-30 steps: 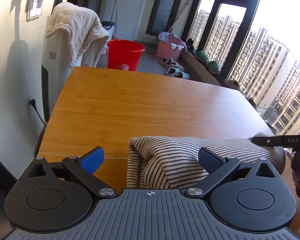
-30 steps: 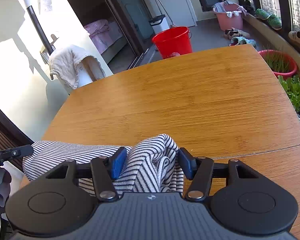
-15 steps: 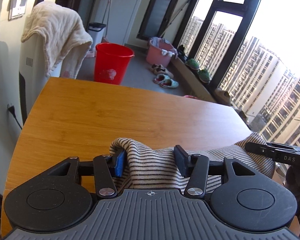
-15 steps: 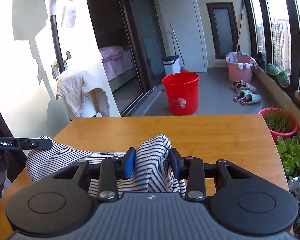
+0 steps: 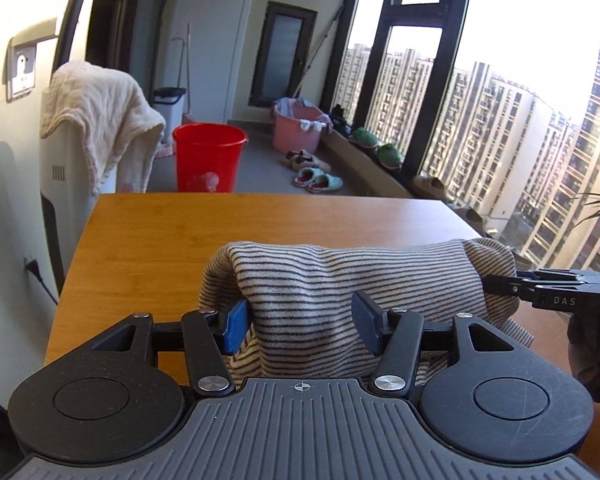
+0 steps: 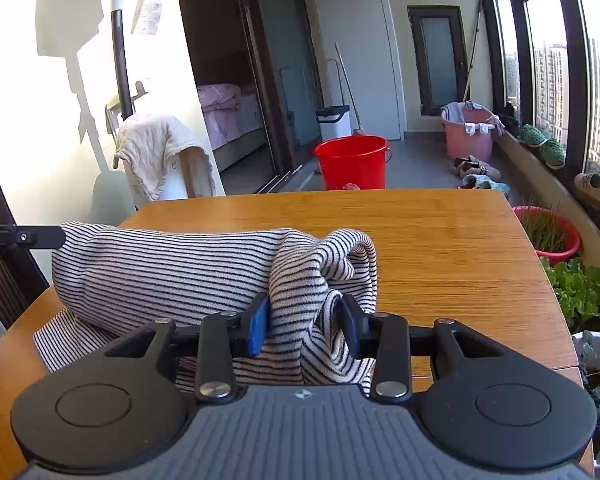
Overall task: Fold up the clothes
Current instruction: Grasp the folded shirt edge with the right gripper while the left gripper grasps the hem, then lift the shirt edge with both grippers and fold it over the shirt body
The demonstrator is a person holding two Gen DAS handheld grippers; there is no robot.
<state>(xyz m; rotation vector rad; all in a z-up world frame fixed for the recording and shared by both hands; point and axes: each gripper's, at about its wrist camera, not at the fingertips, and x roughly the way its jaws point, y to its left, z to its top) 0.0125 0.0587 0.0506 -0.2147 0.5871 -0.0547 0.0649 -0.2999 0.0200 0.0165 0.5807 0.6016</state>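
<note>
A cream garment with thin dark stripes (image 5: 340, 276) hangs stretched between my two grippers above the wooden table (image 5: 172, 232). My left gripper (image 5: 302, 326) is shut on one bunched end, with cloth filling the gap between its blue pads (image 5: 236, 326). At the other end, my right gripper (image 6: 303, 328) is shut on a folded-over bunch of the striped garment (image 6: 172, 272). A lower edge of the cloth lies on the table (image 6: 440, 236) at the near left. The opposite gripper's finger shows at each view's edge (image 5: 540, 290) (image 6: 40, 236).
Beyond the table's far edge stand a red bucket (image 6: 352, 160), a pink basin (image 6: 468, 136) and slippers (image 5: 318, 180) on the floor. A towel (image 5: 100, 116) drapes a white appliance on the left. Potted plants (image 6: 548, 232) sit off the table's right side, below the windows.
A second ago my left gripper was open around the garment; it has since shut on it. Both grippers have lifted the cloth off the table, spreading it between them.
</note>
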